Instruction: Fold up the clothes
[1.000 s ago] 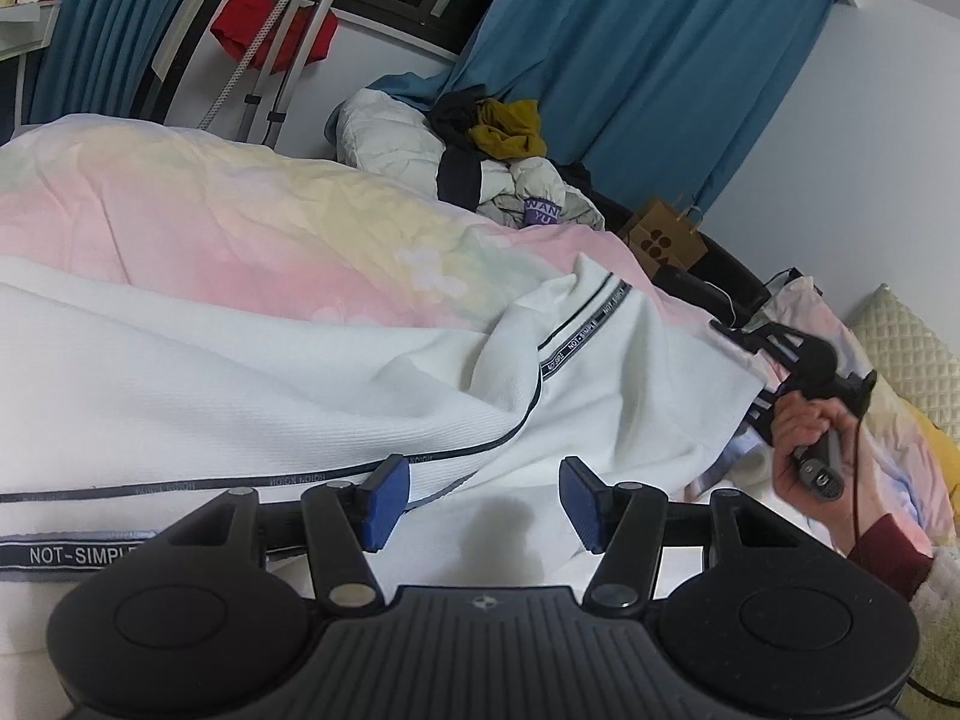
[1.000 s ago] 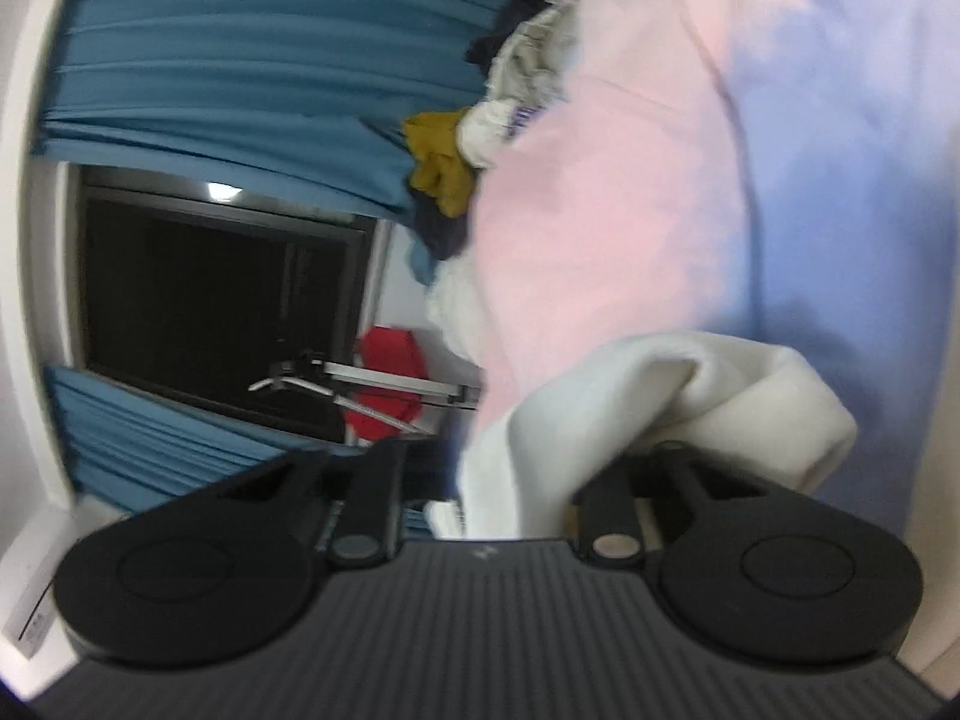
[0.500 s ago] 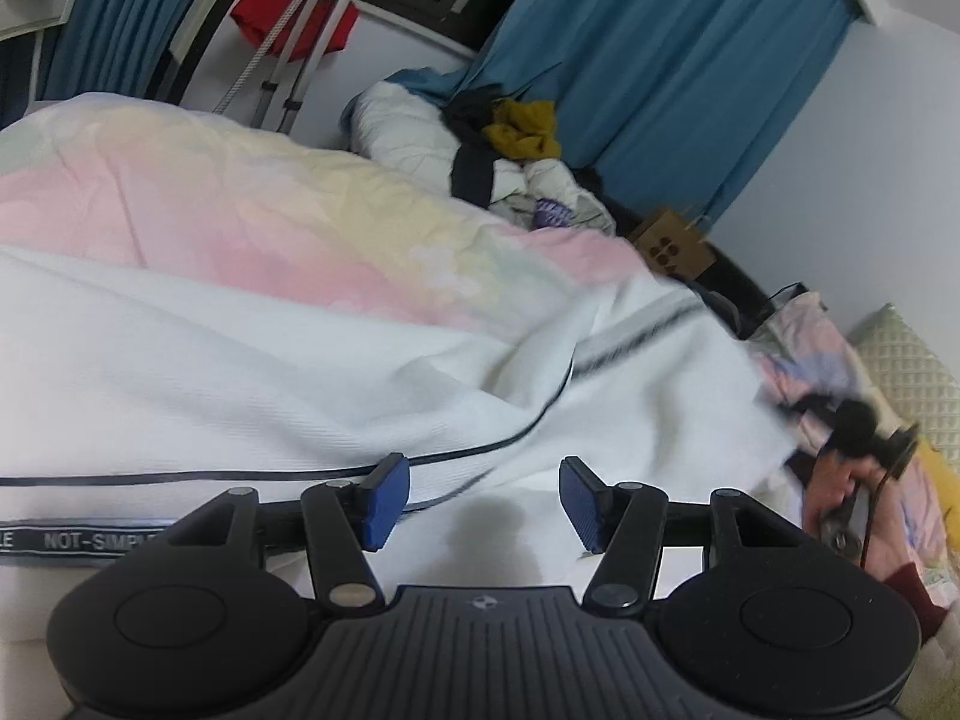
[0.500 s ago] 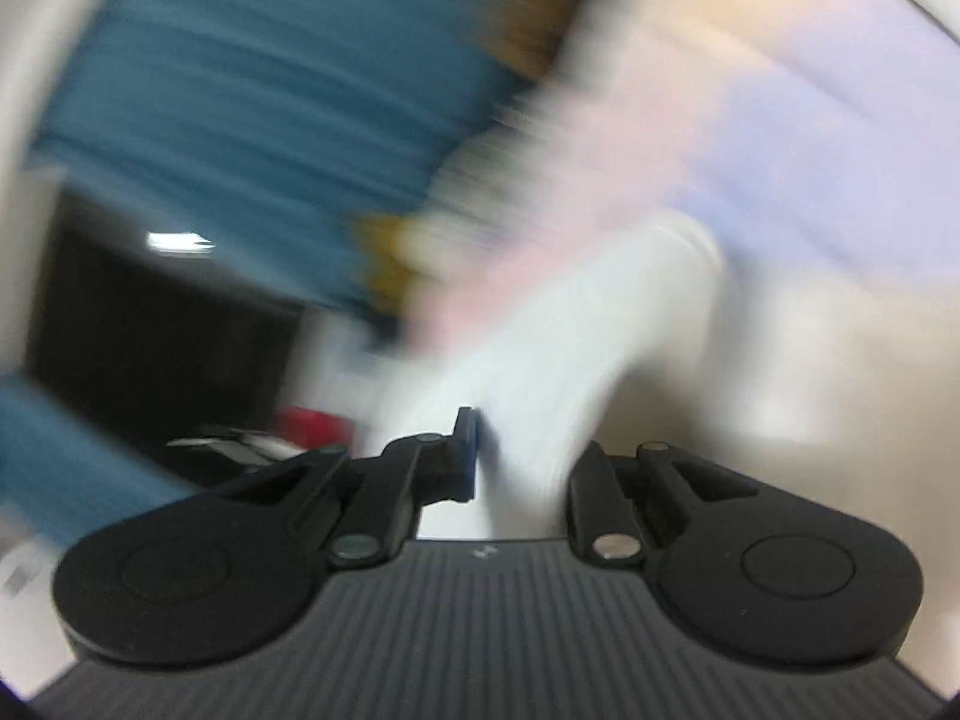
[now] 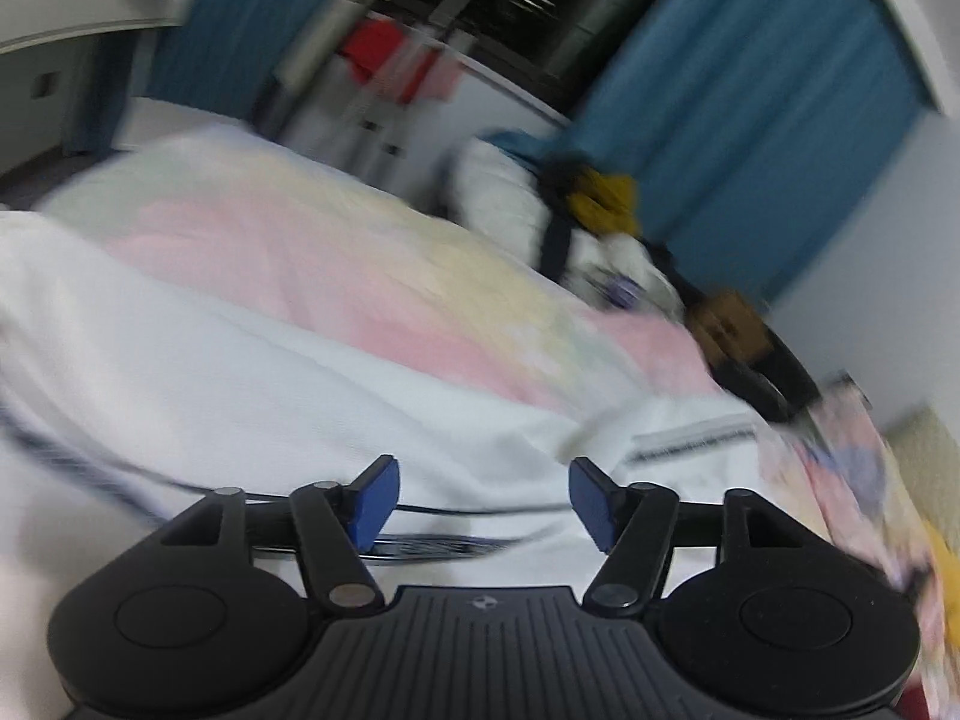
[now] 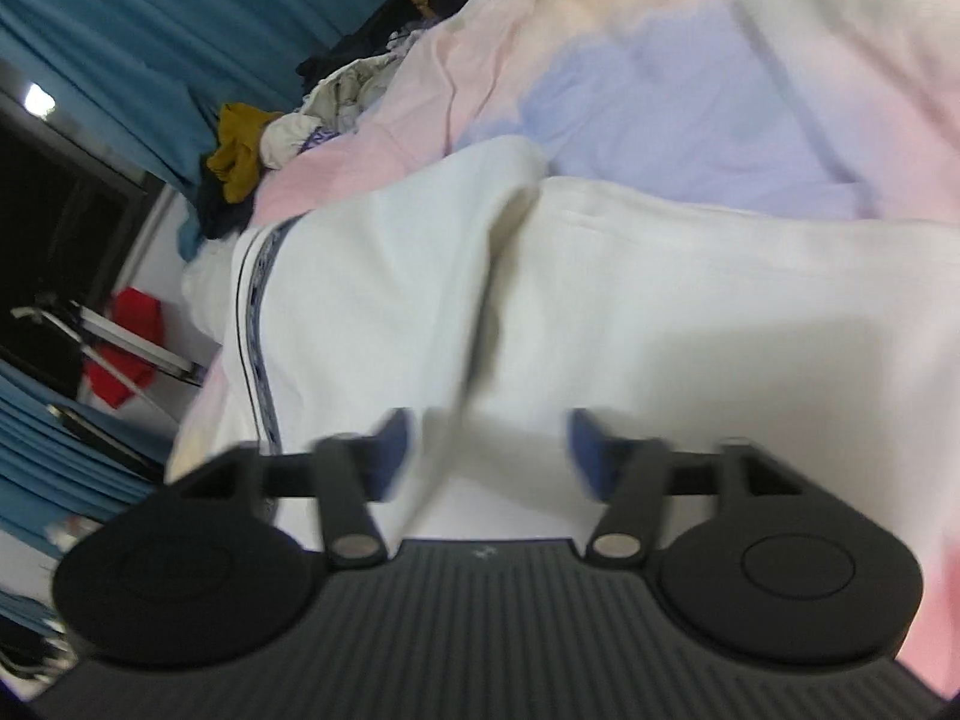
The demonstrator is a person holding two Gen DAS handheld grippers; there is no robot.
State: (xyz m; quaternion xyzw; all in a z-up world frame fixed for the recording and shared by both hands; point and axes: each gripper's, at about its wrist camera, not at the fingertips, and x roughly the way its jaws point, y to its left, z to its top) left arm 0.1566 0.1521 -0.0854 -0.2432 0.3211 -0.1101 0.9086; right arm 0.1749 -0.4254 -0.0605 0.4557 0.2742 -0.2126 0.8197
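Note:
A white garment (image 5: 252, 396) with a dark stripe and a lettered band lies spread on the pastel bedspread (image 5: 336, 252). My left gripper (image 5: 480, 501) is open just above it, blue pads apart, holding nothing. In the right wrist view the same white garment (image 6: 630, 300) lies flat with a fold running down its middle and the striped band (image 6: 258, 324) at its left edge. My right gripper (image 6: 489, 450) is open above the cloth, with nothing between the pads.
A pile of other clothes (image 5: 600, 222) with a mustard piece sits at the far end of the bed, also in the right wrist view (image 6: 264, 138). Blue curtains (image 5: 750, 138), a drying rack with a red item (image 5: 390, 60) and a cardboard box (image 5: 729, 318) stand behind.
My right gripper has opened and let go of the white garment, which now lies flat on the bed. Both grippers have swung; the left one stayed open.

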